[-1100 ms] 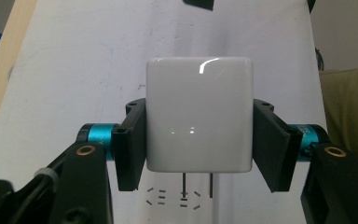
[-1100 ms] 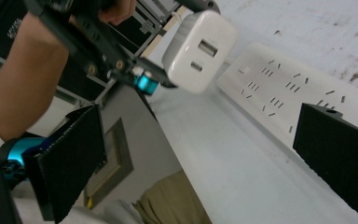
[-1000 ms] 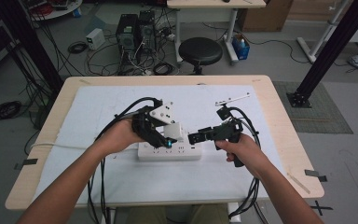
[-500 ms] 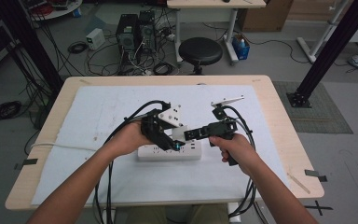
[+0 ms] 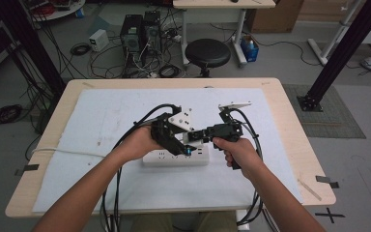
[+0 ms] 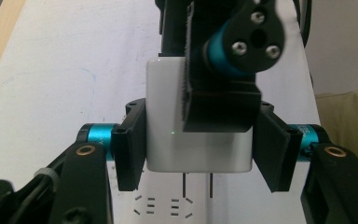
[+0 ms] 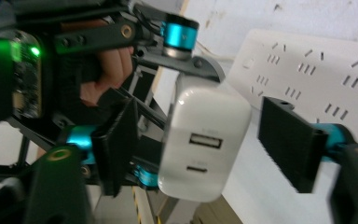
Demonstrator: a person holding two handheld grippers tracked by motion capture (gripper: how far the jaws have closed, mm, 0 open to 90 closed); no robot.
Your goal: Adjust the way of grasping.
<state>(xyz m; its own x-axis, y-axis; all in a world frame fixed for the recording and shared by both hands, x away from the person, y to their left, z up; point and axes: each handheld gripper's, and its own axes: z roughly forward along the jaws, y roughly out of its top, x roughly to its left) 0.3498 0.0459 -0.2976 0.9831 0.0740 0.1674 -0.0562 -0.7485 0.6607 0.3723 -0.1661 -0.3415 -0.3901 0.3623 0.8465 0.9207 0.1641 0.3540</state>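
Observation:
A white USB charger (image 6: 168,140) hangs just above a white power strip (image 5: 174,158), its two prongs pointing down at the sockets (image 6: 168,205). My left gripper (image 6: 200,154) is shut on the charger's two sides, both pads against it. My right gripper (image 7: 200,144) is open and straddles the same charger (image 7: 205,140), a small gap at each jaw, facing the end with the USB ports. In the high view both grippers meet over the strip at mid-table, left (image 5: 186,145) and right (image 5: 196,136). One right jaw lies across the charger's face in the left gripper view.
The strip lies on a white mat (image 5: 101,121) covering a wooden table (image 5: 290,121). Black cables (image 5: 251,145) loop from both grippers over the near edge. A strip cord (image 5: 67,152) runs left. A stool (image 5: 207,50) and computers (image 5: 137,31) stand behind the table.
My right gripper has moved left and closed the distance, its open jaws now around the charger held by the left gripper. The left gripper shifted slightly right over the strip.

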